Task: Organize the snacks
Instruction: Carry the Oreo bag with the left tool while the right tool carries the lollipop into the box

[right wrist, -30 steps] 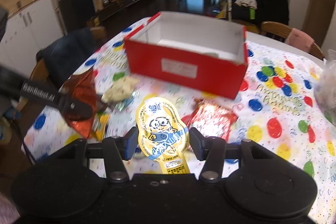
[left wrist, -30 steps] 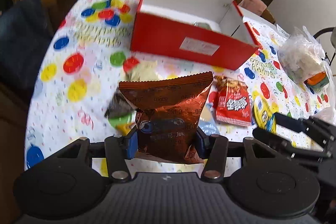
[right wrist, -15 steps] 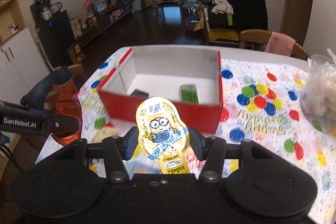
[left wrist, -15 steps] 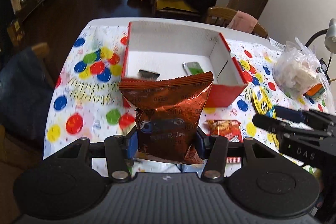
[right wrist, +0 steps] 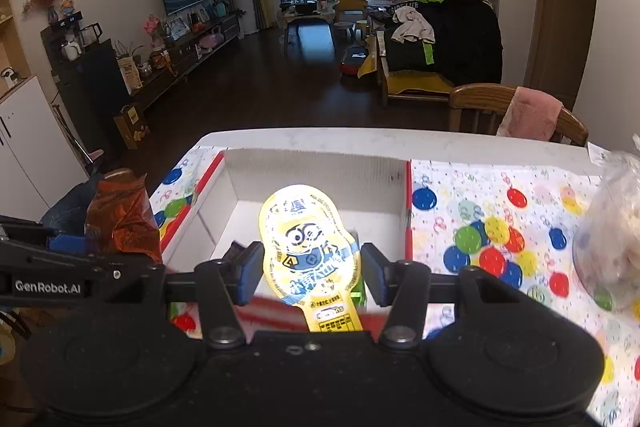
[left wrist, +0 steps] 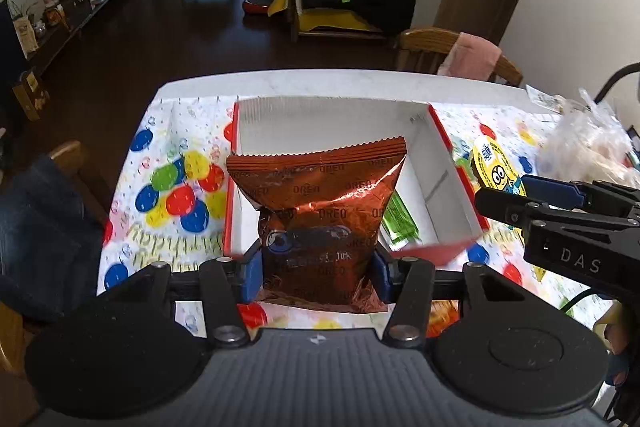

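My left gripper (left wrist: pixel 316 269) is shut on a copper-brown Oreo bag (left wrist: pixel 320 215) and holds it upright over the near edge of the red box (left wrist: pixel 444 147) with a white inside. My right gripper (right wrist: pixel 310 271) is shut on a yellow Minion snack pouch (right wrist: pixel 306 243), held over the box (right wrist: pixel 320 171). A green packet (left wrist: pixel 400 221) lies inside the box. In the left wrist view the right gripper (left wrist: pixel 516 195) shows at the right with the pouch (left wrist: pixel 494 171). In the right wrist view the left gripper (right wrist: pixel 72 247) shows at the left with the bag (right wrist: pixel 120 219).
The table has a white cloth with coloured dots (left wrist: pixel 180 195). A clear plastic bag of food (right wrist: pixel 612 231) sits at the right. A wooden chair with a pink cloth (right wrist: pixel 524 115) stands behind the table. A dark-clothed chair (left wrist: pixel 44 223) is at the left.
Both grippers have risen and moved forward from over the loose snacks to above the box, each carrying its packet. The box's inside has come into view below them.
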